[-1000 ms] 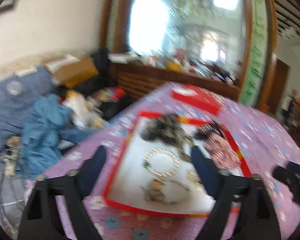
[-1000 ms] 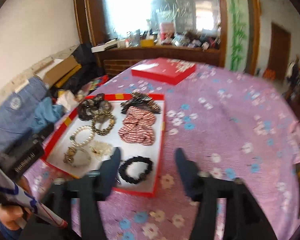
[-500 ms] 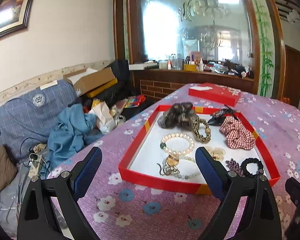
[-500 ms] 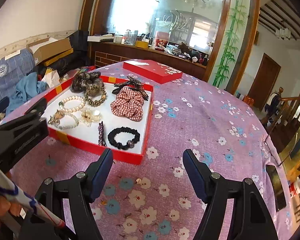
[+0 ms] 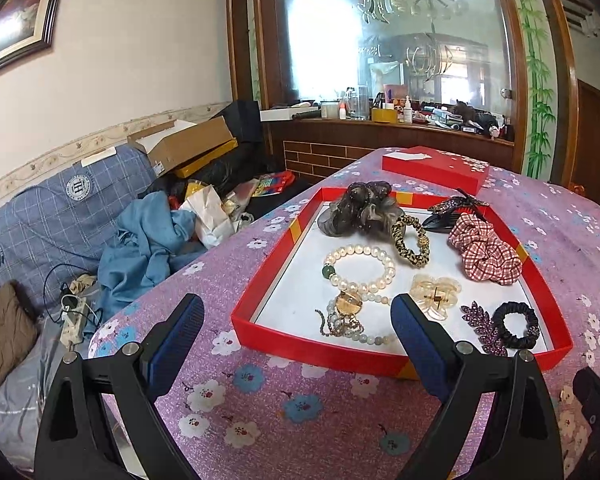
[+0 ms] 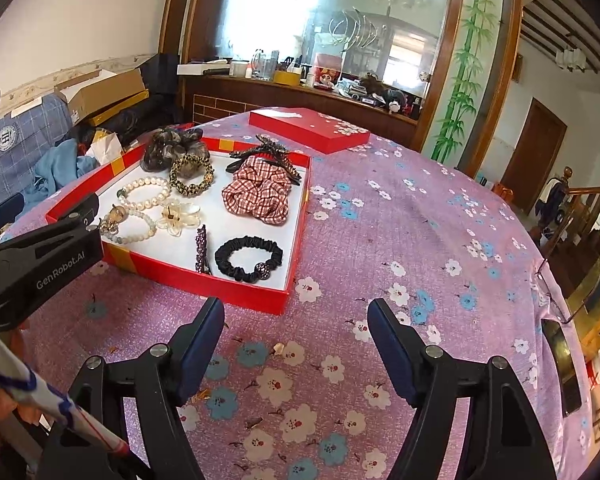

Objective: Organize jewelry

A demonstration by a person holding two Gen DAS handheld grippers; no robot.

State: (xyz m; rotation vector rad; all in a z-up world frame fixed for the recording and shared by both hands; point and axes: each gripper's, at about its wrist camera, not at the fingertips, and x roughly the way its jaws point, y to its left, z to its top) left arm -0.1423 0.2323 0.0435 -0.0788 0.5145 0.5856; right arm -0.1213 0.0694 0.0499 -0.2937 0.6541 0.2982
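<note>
A red tray (image 5: 260,332) with a white floor lies on the purple flowered tablecloth; it also shows in the right wrist view (image 6: 220,284). In it lie a pearl bracelet (image 5: 358,266), a leopard scrunchie (image 5: 410,240), a plaid scrunchie (image 5: 486,254), a clear flower clip (image 5: 434,296), a black scrunchie (image 5: 516,326) and a purple leaf clip (image 5: 482,328). My left gripper (image 5: 296,322) is open and empty above the tray's near edge. My right gripper (image 6: 296,322) is open and empty in front of the tray's near right corner.
A red lid (image 5: 434,168) lies on the table behind the tray. A cluttered sofa (image 5: 60,208) stands left of the table. A mirrored sideboard (image 6: 300,92) stands behind. A dark phone (image 6: 560,364) lies at the table's right edge.
Both grippers have pulled back from the tray and risen, so the tray looks farther away. Both stay open and empty.
</note>
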